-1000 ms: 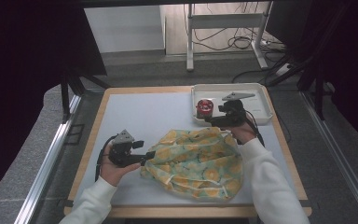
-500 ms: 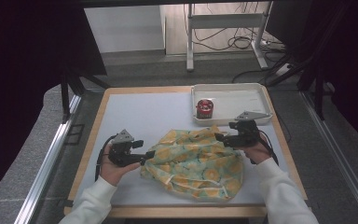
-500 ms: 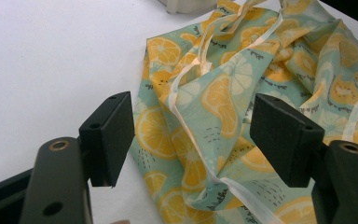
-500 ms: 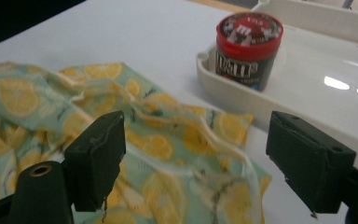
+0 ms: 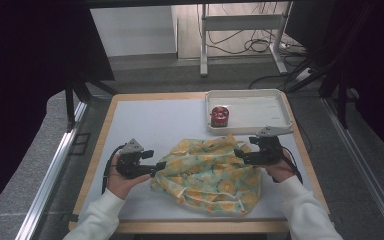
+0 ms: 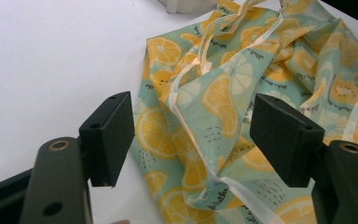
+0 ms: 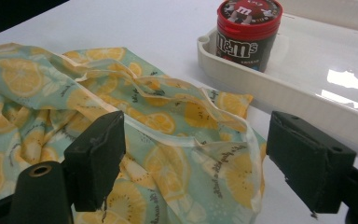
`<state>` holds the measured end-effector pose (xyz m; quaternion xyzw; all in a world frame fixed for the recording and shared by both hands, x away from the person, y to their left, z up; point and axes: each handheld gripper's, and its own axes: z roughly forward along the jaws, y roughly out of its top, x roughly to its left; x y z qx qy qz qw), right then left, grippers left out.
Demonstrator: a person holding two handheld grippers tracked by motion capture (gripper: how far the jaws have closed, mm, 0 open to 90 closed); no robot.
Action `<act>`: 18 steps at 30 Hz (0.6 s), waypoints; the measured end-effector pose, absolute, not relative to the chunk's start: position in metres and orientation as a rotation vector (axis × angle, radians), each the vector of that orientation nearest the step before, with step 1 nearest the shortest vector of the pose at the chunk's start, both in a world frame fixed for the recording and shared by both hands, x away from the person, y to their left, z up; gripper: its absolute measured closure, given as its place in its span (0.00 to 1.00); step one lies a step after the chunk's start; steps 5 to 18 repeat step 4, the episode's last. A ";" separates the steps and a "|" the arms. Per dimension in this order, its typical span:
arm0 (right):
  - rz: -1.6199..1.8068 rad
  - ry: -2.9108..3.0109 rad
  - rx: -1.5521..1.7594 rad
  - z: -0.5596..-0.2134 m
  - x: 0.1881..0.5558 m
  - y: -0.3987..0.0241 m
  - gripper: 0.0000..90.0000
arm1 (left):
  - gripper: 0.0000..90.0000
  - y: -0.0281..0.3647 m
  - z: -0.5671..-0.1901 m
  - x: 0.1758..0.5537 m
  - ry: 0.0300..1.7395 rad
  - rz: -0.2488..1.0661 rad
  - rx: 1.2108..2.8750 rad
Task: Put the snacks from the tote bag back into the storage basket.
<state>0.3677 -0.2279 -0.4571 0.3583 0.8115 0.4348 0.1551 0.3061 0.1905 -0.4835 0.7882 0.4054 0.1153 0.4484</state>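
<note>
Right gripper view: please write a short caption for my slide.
Open claw over a lemon-print cloth, candy tub in a white tray behind.

- The cloth is pale green with a print of orange and lemon slices and cream tape edging.
- It lies crumpled in loose folds on the white table top, toward the near edge, just beside the tray's front wall.

Left gripper held low at about seven o'clock, jaws spread wide and pointing toward three o'clock. Right gripper held at about four o'clock, jaws likewise wide apart and pointing toward nine o'clock. Both forearms entering from six o'clock in white sleeves.
</note>
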 end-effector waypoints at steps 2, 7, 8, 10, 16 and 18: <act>1.243 2.320 1.025 -0.456 0.367 -0.228 0.22 | 0.34 0.191 -0.484 0.306 1.002 0.286 1.951; 1.242 2.313 1.026 -0.456 0.367 -0.229 0.21 | 0.34 0.190 -0.483 0.306 1.001 0.289 1.951; 1.242 2.313 1.026 -0.456 0.367 -0.229 0.21 | 0.34 0.190 -0.483 0.306 1.001 0.289 1.951; 1.242 2.313 1.026 -0.456 0.367 -0.229 0.21 | 0.34 0.190 -0.483 0.306 1.001 0.289 1.951; 1.242 2.313 1.026 -0.456 0.367 -0.229 0.21 | 0.34 0.190 -0.483 0.306 1.001 0.289 1.951; 1.242 2.313 1.026 -0.456 0.367 -0.229 0.21 | 0.34 0.190 -0.483 0.306 1.001 0.289 1.951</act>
